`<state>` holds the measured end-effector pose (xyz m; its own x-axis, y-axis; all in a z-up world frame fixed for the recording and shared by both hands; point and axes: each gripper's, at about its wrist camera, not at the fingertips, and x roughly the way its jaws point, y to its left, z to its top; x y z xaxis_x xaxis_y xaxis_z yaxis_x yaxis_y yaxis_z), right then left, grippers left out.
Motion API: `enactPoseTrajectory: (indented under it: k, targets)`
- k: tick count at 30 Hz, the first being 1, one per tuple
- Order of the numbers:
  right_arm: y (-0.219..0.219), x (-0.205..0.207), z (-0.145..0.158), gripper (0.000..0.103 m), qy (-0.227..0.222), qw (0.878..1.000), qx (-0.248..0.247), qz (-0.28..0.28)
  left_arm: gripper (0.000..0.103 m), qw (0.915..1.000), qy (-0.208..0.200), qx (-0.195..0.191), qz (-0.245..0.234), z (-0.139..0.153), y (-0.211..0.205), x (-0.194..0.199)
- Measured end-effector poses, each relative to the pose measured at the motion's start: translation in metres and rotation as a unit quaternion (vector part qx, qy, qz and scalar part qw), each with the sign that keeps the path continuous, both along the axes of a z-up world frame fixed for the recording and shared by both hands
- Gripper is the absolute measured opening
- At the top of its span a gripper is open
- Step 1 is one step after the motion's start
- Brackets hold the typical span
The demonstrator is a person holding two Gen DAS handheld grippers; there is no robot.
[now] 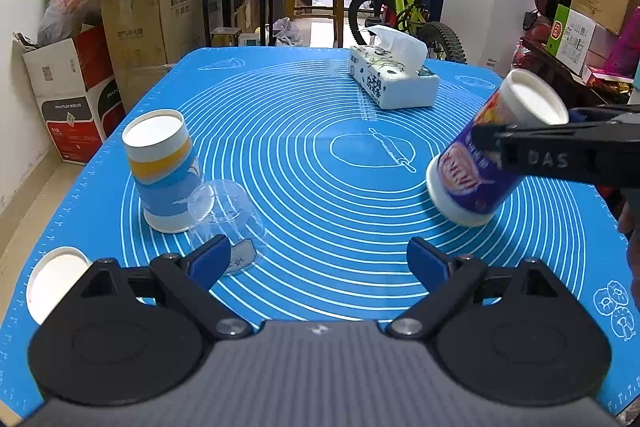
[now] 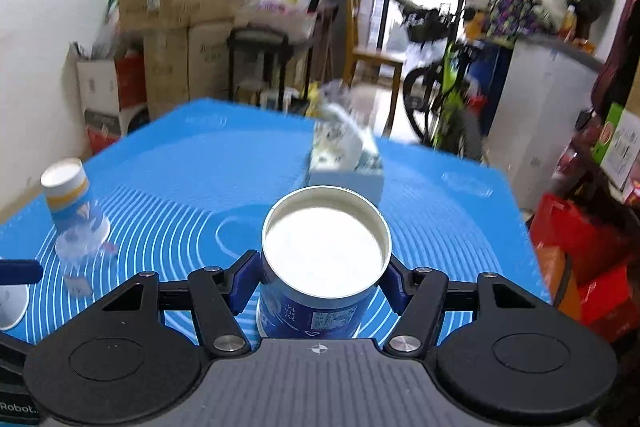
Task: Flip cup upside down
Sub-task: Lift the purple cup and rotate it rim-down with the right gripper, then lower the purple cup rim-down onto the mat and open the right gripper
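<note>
**Purple cup tilting in your right jaws over the blue mat**

Cardboard boxes, a bicycle [image 1: 404,7] and a bright window are crowding the room behind the bench, which is lying under a blue baking mat [image 1: 304,131]. Your right gripper [image 2: 320,277] is clamping the purple cup [image 2: 324,259] between both blue pads, jaws closed on its sides; from the left wrist view the cup [image 1: 492,151] is hanging tilted above the mat's right side, its white bottom pointing up and away, its rim nearest the mat. Your left gripper [image 1: 320,259] is hovering low with jaws spread wide and nothing between them. Near its left finger, a clear plastic cup [image 1: 228,223] is sitting mouth-down, touching an inverted striped paper cup [image 1: 164,171]. A tissue box [image 1: 394,79] is resting at the far side.
</note>
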<state>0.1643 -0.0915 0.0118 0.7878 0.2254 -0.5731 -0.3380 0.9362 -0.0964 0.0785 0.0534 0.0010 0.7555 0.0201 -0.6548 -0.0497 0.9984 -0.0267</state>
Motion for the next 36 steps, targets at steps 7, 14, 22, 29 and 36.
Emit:
enactPoseTrajectory:
  k: [7,14,22,29,36]
  targets:
    - [0.013,0.015,-0.01,0.066,0.002,1.0,-0.009,-0.01,0.094,1.0,0.004,0.004,0.002,-0.004,0.0,0.001]
    - [-0.002,0.022,-0.017,0.082,0.011,0.999,0.031,-0.033,0.094,1.0,0.007,-0.003,-0.001,-0.006,0.0,0.005]
    - [-0.029,-0.015,-0.016,0.101,-0.002,0.997,0.063,-0.041,0.094,0.9998,-0.009,0.002,-0.015,-0.002,-0.011,-0.005]
    - [-0.062,-0.075,-0.028,0.101,0.01,0.994,0.09,-0.067,0.094,0.9992,-0.018,-0.006,-0.036,0.001,-0.024,-0.025]
    - [-0.083,-0.121,-0.036,0.101,0.024,0.991,0.09,-0.092,0.094,0.9984,-0.021,-0.006,-0.051,-0.001,-0.031,-0.053]
